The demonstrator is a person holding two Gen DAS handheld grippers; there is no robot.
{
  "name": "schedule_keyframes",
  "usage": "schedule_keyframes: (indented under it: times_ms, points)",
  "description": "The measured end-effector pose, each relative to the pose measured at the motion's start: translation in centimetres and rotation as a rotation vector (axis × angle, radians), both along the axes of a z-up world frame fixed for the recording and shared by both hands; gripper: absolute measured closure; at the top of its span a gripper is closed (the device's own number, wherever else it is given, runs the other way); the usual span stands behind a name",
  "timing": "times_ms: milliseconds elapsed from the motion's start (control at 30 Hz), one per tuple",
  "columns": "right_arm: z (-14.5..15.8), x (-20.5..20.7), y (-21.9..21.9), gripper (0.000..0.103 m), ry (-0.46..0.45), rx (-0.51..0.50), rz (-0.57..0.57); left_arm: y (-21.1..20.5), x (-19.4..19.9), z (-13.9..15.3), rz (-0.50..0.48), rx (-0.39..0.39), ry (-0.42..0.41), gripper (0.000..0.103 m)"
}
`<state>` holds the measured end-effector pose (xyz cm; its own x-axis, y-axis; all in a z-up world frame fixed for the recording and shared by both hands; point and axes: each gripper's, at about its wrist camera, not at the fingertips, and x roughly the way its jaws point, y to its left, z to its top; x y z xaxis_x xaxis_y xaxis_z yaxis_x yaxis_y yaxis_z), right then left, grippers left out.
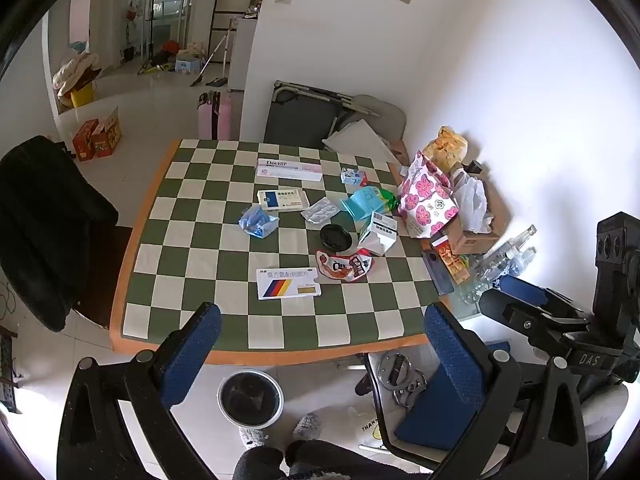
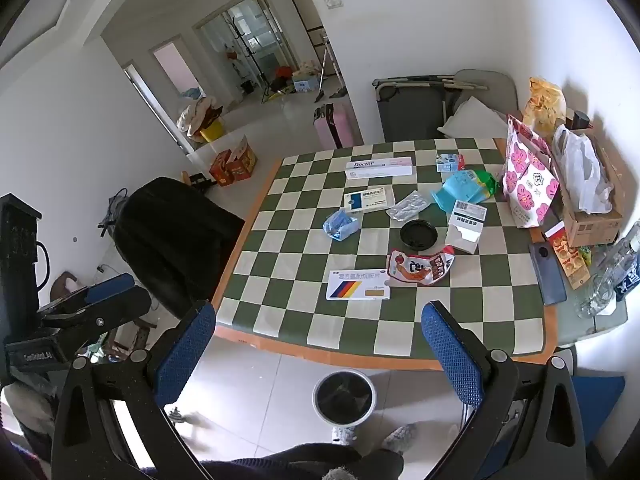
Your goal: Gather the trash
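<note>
- Left tongs [image 1: 320, 344]: fully spread, nothing between the blue pads, hovering above the near edge of the worktop [image 1: 280, 320] and angled down at it.
- Right tongs [image 2: 320, 340]: likewise spread and empty, above the same near edge.
- Trash location: scattered over the checkered middle of the worktop. The bin [image 1: 250, 399] stands on the floor just in front of the near edge, below both tongs.
- Pill box [image 1: 289, 284]: flat cardboard, nearest item. Judged light and stiff, but low-lying. Take it across the short sides or by a raised edge; a flat approach is likely to skate over it.
- Snack wrapper [image 1: 345, 265]: crumpled foil, just beyond the box and close to its corner. Judged very light, slippery and springy. Pinch a raised fold, not the flat face.
- Black lid [image 1: 336, 237]: round, thin plastic, lying flat. Rigid and smooth; grip across the rim.
- White carton [image 1: 379, 236]: opened and tipped, beside the lid. Light and crushable; take the body across its narrow width.
- Blue wad [image 1: 258, 221]: soft crumpled material. Compresses readily; any pinch through the bulk should hold.
- Blister pack [image 1: 320, 210]: thin foil sheet, judged flexible and slick; lift by a curled edge.
- Teal packet [image 1: 362, 202]: soft and bulky; grip a fold.
- Risk: light items may slide on the cloth when nudged.
</note>
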<state>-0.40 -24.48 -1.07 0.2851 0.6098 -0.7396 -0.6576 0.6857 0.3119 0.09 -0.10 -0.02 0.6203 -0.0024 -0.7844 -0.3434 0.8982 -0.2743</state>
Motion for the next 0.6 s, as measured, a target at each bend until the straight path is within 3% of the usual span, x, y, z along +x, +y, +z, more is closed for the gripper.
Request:
schedule_keyframes:
  times_ms: [600]
  points:
    - [0.0,-0.1,-1.9,0.000,0.002,-0.001,-0.007,-1.3,-0.2,-0.2,-0.039,-0.023,-0.014,0.000]
